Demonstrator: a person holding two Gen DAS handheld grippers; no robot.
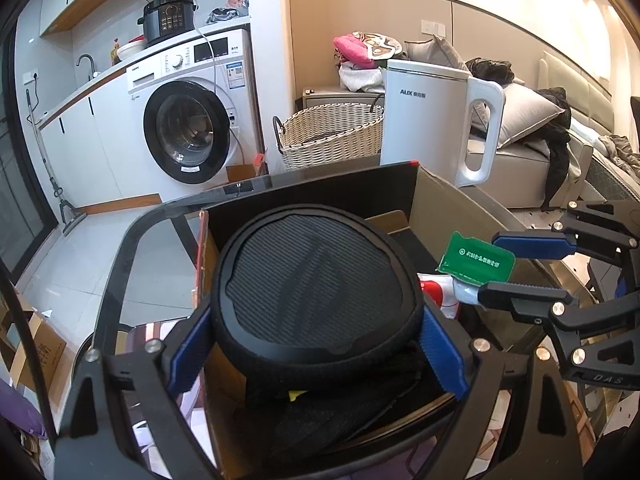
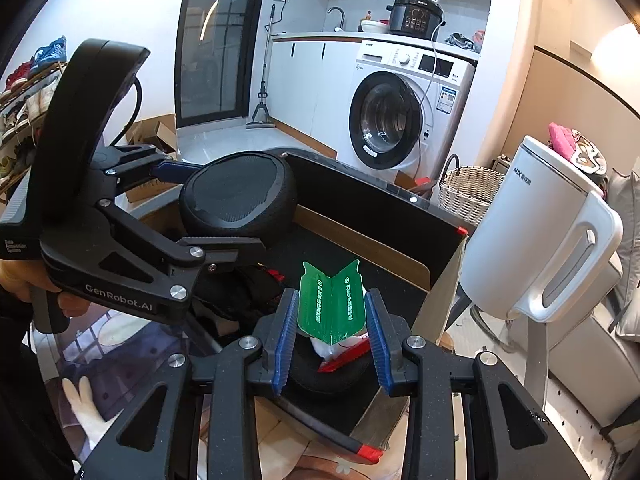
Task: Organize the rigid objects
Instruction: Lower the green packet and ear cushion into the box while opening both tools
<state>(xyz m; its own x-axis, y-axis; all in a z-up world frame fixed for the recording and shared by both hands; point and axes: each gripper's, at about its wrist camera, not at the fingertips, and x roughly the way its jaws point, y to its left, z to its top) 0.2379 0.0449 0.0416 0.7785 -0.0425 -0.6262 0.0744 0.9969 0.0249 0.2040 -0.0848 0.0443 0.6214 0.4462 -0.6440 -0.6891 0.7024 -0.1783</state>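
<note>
My left gripper is shut on a round black case with a woven fabric top and holds it over an open cardboard box with a black lining. The case also shows in the right wrist view. My right gripper is shut on a green folded packet, bent into a V between the blue pads, above the same box. The right gripper shows in the left wrist view with the packet. Black items and a red-white item lie inside the box.
A white AUX kettle stands just beyond the box on the right. The box sits on a glass table. A wicker basket, a washing machine and a sofa with cushions are behind.
</note>
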